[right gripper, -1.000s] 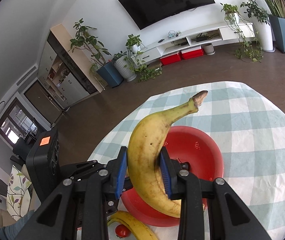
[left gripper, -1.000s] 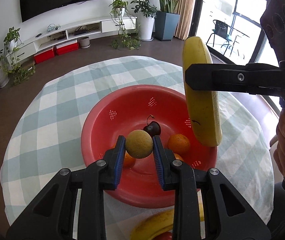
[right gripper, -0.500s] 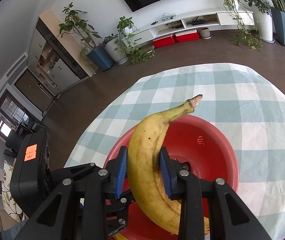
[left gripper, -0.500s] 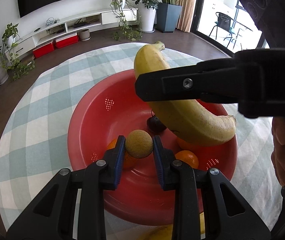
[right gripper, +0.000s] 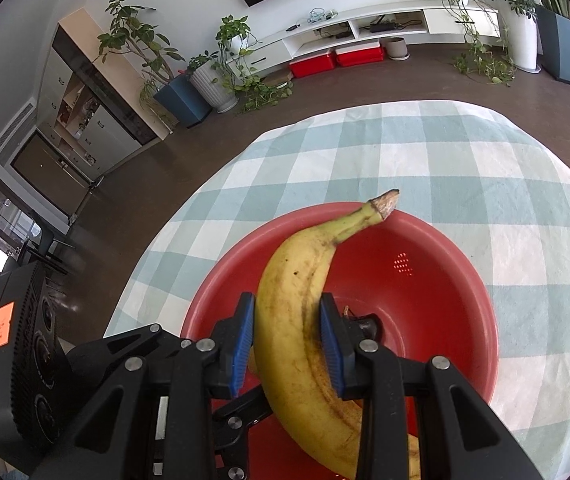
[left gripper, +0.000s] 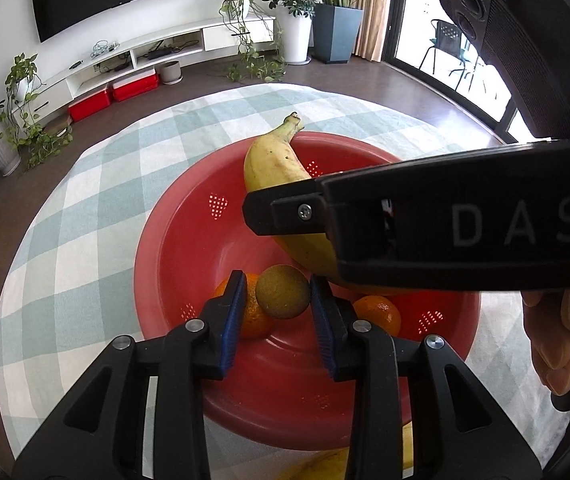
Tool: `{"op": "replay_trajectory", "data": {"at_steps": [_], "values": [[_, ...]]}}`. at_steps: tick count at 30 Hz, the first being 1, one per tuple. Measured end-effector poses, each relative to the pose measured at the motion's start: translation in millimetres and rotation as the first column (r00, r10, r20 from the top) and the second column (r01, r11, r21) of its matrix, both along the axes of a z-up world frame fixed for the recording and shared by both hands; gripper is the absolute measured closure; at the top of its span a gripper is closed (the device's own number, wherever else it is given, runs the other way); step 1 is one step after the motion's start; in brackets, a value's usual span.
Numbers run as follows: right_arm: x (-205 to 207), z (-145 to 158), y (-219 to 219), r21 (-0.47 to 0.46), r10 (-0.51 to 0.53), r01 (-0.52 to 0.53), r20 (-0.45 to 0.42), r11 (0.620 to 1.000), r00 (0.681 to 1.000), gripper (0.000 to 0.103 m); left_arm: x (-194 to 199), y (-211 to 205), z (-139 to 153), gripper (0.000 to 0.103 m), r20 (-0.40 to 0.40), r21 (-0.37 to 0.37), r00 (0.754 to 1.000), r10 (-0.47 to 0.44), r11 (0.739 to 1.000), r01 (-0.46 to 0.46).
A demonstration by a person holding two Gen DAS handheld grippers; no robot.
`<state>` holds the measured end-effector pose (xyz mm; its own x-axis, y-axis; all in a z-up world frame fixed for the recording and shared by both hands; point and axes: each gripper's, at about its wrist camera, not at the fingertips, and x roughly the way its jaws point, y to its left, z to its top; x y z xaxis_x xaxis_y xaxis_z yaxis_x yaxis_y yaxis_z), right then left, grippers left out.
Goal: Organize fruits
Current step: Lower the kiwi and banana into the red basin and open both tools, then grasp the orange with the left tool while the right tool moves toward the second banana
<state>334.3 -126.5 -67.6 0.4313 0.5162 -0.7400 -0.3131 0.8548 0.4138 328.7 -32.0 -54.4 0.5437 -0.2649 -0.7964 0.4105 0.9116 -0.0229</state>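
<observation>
1. The round tan-green fruit point(left gripper: 283, 292) sits between the left gripper's point(left gripper: 279, 312) blue pads, low over the red perforated plastic bowl point(left gripper: 189, 240); the jaws are opening and should release gently beside the oranges point(left gripper: 379, 314).
2. The long yellow banana point(right gripper: 305, 320) is clenched in the right gripper point(right gripper: 287, 340); it is best laid flat before letting go.
3. Both grippers angle steeply downward over the bowl on the checked tablecloth point(left gripper: 85, 200).
</observation>
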Motion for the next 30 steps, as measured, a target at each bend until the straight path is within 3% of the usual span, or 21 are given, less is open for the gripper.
{"op": "replay_trajectory", "data": {"at_steps": [1,3,9,12,14,21,22,27,30], "values": [[1.2,0.0,1.1,-0.008,0.0,0.0,0.001,1.0,1.0,0.068,0.7,2.0,-0.9,0.06,-0.002,0.006,1.0,0.009,1.0,-0.009],[1.4,-0.3,1.8,-0.007,0.003,-0.003,-0.002,1.0,1.0,0.068,0.9,4.1,-0.8,0.052,0.013,0.023,1.0,0.025,0.999,-0.025],[1.2,-0.7,3.3,-0.015,-0.008,0.008,-0.006,1.0,1.0,0.067,-3.9,2.5,0.2,0.05,0.028,0.05,0.999,0.024,0.998,-0.026],[0.4,2.6,0.8,-0.012,-0.021,0.021,0.001,1.0,1.0,0.065,-7.4,0.1,2.7,0.04,0.046,0.07,0.999,0.025,0.997,-0.028],[-2.4,7.4,1.4,-0.012,-0.014,0.014,0.014,1.0,1.0,0.065,-11.0,-0.8,7.7,0.026,0.065,0.066,0.998,0.022,0.997,-0.026],[-29.2,38.0,-0.4,-0.016,0.006,-0.004,0.113,1.0,0.994,0.063,-19.8,9.2,16.6,0.023,0.104,0.074,0.994,0.041,0.996,-0.049],[-36.2,44.0,-1.7,-0.017,0.009,-0.007,0.135,1.0,0.991,0.061,-23.1,11.8,18.3,0.022,0.108,0.072,0.993,0.045,0.996,-0.053],[-83.3,65.9,-23.5,0.037,-0.002,-0.006,0.227,0.999,0.974,0.019,-56.0,30.3,28.8,0.01,0.151,0.021,0.987,0.048,0.998,-0.052],[-114.0,66.6,-41.6,0.07,-0.024,0.006,0.253,0.998,0.967,0.011,-83.5,38.9,33.6,0.003,0.169,-0.002,0.984,0.062,0.998,-0.062]]}}
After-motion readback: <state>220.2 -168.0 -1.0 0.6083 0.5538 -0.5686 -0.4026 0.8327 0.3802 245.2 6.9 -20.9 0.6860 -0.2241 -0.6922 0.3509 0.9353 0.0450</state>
